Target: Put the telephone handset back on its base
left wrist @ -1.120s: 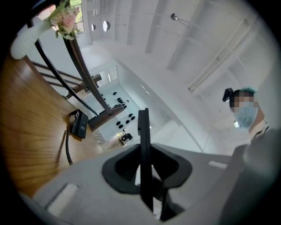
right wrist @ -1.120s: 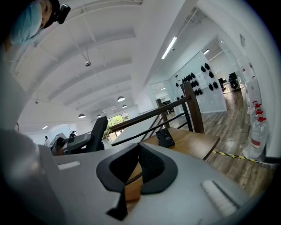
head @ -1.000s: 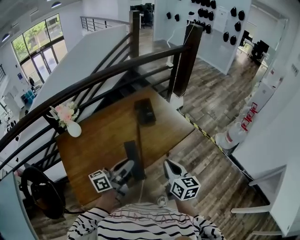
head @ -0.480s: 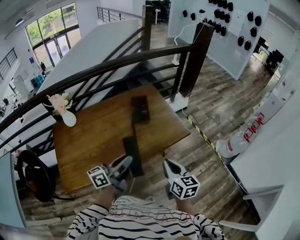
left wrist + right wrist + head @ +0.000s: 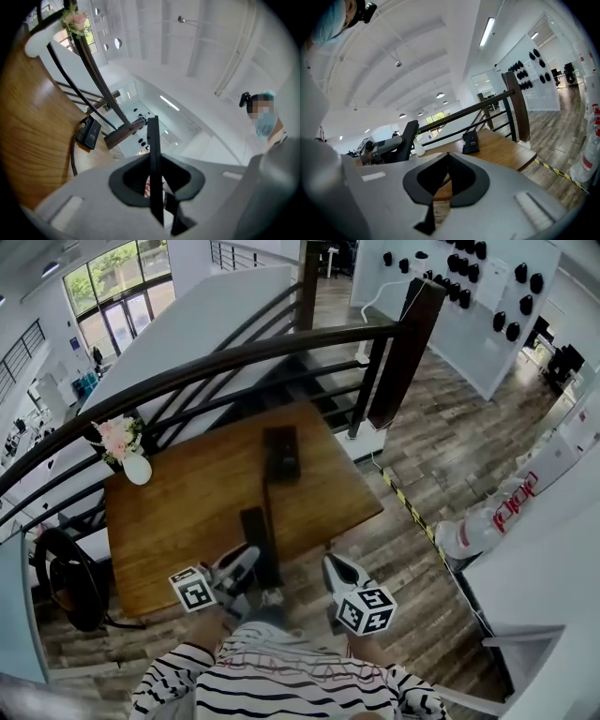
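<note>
My left gripper point(image 5: 236, 568) is shut on the black telephone handset point(image 5: 255, 538), which stands up from the jaws above the table's near edge. In the left gripper view the handset point(image 5: 153, 136) shows edge-on between the jaws of that gripper point(image 5: 152, 164). A dark cord point(image 5: 268, 491) runs from it to the black base point(image 5: 281, 454) at the far side of the wooden table point(image 5: 187, 512). My right gripper point(image 5: 332, 565) hangs beside the table's near right edge, shut with nothing in it; its tips point(image 5: 447, 155) meet, and the base point(image 5: 470, 142) lies ahead of them.
A white vase with pink flowers point(image 5: 131, 460) stands at the table's far left corner. A dark railing point(image 5: 281, 348) curves behind the table, with a thick post point(image 5: 405, 352) at the right. A black chair point(image 5: 70, 582) sits left of the table. Wooden floor point(image 5: 422, 474) spreads to the right.
Both grippers and the held handset have moved forward toward the table, which now lies nearer in view. The left grip on the handset is unchanged.
</note>
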`<state>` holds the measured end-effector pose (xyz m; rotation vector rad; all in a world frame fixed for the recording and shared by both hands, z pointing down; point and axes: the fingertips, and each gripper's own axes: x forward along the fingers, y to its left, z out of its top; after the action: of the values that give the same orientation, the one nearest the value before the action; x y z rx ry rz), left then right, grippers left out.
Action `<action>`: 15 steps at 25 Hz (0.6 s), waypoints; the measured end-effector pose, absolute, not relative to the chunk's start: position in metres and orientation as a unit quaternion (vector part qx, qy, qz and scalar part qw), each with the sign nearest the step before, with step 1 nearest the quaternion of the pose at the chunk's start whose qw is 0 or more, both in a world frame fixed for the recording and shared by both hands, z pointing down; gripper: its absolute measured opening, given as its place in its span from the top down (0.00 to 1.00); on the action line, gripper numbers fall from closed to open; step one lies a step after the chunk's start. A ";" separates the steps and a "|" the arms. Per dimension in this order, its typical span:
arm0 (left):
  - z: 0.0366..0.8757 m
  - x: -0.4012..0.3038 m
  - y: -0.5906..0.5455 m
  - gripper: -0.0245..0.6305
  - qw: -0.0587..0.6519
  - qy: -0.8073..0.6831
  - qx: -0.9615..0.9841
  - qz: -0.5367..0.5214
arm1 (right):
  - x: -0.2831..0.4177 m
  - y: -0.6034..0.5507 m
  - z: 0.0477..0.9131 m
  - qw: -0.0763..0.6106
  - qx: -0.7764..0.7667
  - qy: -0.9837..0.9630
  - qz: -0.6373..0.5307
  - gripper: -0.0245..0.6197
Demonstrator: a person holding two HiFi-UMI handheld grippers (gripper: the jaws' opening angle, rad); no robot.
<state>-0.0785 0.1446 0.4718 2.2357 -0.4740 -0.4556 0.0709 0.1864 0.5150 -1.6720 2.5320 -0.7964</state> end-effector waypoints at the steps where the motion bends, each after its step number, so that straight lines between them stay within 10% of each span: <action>1: 0.473 -0.077 0.136 0.85 0.396 -0.186 0.881 -0.179 | 0.072 0.179 0.515 0.002 -0.534 0.806 -0.254 0.96; 15: 0.461 -0.073 0.005 0.85 0.400 -0.158 0.883 -0.185 | 0.058 0.047 0.514 -0.014 -0.529 0.808 -0.259 0.96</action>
<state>-0.0726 0.0046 0.4610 2.2343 -0.4009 -0.4685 0.0576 0.0470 0.5138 -1.6768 2.5609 -0.8222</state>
